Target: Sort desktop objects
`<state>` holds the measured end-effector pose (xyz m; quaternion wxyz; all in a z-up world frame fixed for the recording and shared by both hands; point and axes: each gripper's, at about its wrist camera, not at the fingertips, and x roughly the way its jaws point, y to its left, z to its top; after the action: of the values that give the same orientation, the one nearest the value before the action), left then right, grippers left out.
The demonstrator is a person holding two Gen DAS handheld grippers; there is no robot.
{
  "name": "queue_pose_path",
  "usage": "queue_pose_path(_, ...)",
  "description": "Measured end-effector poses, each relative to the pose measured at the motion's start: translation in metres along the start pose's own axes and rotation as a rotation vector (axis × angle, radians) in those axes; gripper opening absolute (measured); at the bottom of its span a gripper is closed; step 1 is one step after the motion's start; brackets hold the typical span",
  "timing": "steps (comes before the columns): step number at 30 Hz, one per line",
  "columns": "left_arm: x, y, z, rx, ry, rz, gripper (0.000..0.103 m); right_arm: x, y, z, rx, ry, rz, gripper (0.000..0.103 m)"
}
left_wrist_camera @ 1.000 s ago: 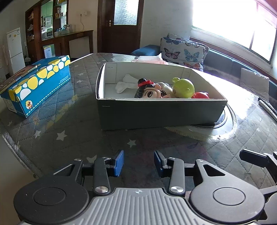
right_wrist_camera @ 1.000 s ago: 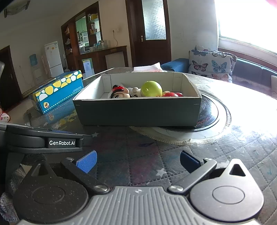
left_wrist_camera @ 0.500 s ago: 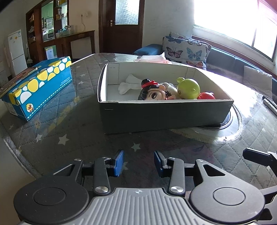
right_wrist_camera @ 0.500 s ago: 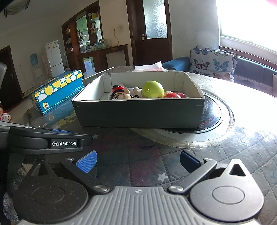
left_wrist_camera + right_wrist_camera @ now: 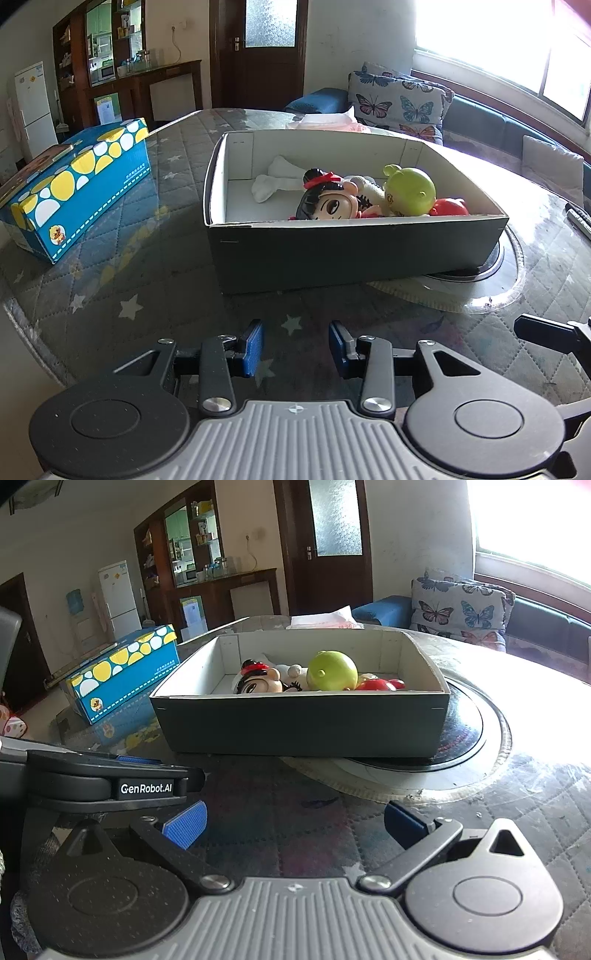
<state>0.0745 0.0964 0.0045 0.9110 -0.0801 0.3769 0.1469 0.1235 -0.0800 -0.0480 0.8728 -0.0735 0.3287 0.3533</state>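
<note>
A dark open box (image 5: 351, 251) (image 5: 303, 727) stands on the table ahead of both grippers. It holds a black-haired doll (image 5: 328, 203) (image 5: 258, 681), a green round toy (image 5: 410, 192) (image 5: 332, 672), a red toy (image 5: 448, 206) (image 5: 380, 684) and a white bone-shaped piece (image 5: 273, 181). My left gripper (image 5: 295, 347) is open and empty, short of the box. My right gripper (image 5: 295, 823) is open wide and empty, also short of the box. The left gripper's body (image 5: 110, 782) shows at the left of the right wrist view.
A blue carton with yellow and white dots (image 5: 77, 192) (image 5: 125, 672) lies left of the box. A glass turntable (image 5: 491, 288) (image 5: 480, 753) sits under the box's right end. A tissue pack (image 5: 325, 122) lies behind the box. Dark pens (image 5: 578, 218) lie at far right.
Both cameras have drifted slightly nearer to the box, which looks a little larger. Both grippers stay open and empty. The toys have not moved.
</note>
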Motion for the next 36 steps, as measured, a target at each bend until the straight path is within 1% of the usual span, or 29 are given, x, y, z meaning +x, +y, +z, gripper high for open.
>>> queue_pose_path(17,0.015,0.003,0.02,0.003,0.013,0.02,0.041,0.017,-0.004,0.02,-0.007,0.025,0.01,0.103)
queue_pose_path(27,0.027,0.002,0.029,0.014,0.022,0.03,0.041,0.03,-0.01,0.03,-0.005,0.039,0.001,0.103)
queue_pose_path(36,0.031,0.002,0.035,0.011,0.029,0.032,0.041,0.037,-0.012,0.033,0.001,0.049,0.011,0.103)
